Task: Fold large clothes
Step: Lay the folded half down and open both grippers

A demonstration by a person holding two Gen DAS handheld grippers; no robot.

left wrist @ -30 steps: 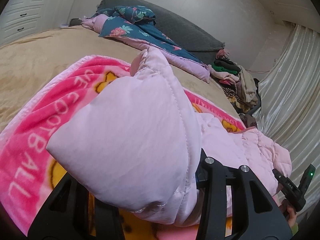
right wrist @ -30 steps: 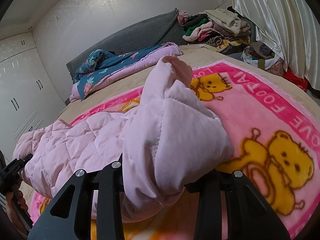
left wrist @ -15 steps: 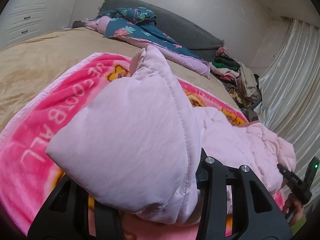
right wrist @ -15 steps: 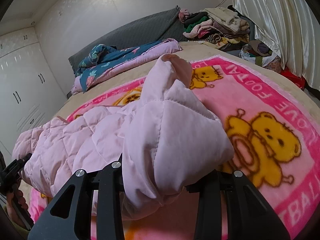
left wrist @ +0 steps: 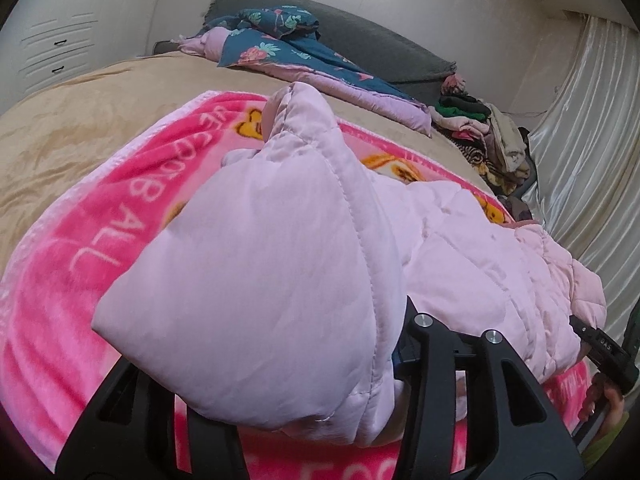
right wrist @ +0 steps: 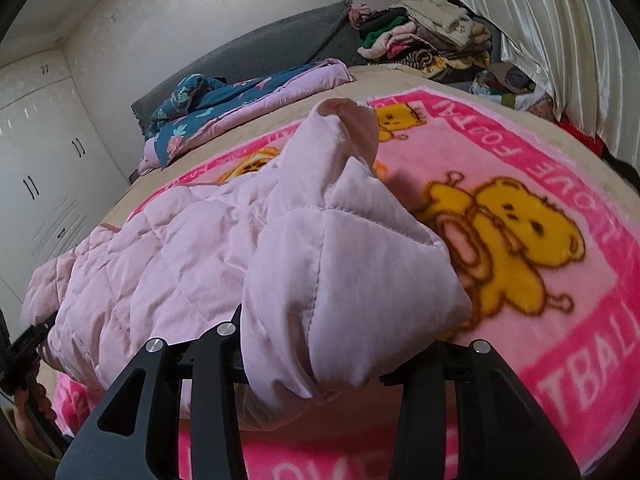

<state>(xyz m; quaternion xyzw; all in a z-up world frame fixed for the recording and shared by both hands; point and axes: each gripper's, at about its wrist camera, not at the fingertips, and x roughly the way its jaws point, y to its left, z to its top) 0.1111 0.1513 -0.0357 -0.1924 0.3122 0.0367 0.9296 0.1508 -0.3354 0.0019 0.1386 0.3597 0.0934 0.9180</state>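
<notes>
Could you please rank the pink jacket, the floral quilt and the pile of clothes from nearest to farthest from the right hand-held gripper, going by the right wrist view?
1. The pink jacket, bunched between the right hand-held gripper's opening jaws.
2. The floral quilt, up the bed to the left.
3. The pile of clothes, farthest, upper right by the curtain.

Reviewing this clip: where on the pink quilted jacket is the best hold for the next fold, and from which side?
Probably the bunched outer ends of the pink quilted jacket, from the near edge: each claw, left and right, has thick padding between its opening jaws there, while the middle lies flat on the pink blanket.
</notes>
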